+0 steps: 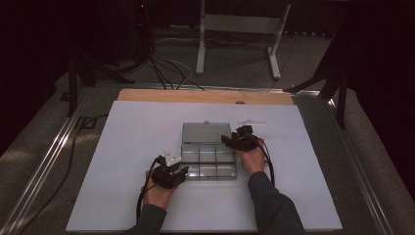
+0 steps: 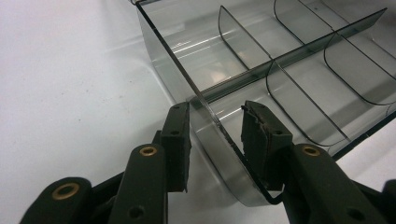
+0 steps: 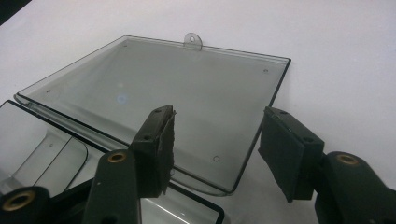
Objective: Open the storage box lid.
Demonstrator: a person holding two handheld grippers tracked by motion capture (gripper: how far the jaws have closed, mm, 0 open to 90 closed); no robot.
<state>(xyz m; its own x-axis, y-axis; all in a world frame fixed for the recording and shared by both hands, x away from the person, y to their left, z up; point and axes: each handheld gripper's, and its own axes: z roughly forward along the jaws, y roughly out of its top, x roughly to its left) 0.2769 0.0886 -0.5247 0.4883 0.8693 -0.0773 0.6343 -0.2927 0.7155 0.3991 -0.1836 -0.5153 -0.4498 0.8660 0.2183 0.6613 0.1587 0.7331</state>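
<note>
box sits mid-table, lid flung open and lying flat behind it. left gripper straddles the near corner wall, whether the pads press it i can't tell. right gripper hangs over the lid's edge, jaws apart, gripping nothing.

Left gripper has its jaws parted slightly; right gripper has its jaws wider apart, both forearms low.
</note>
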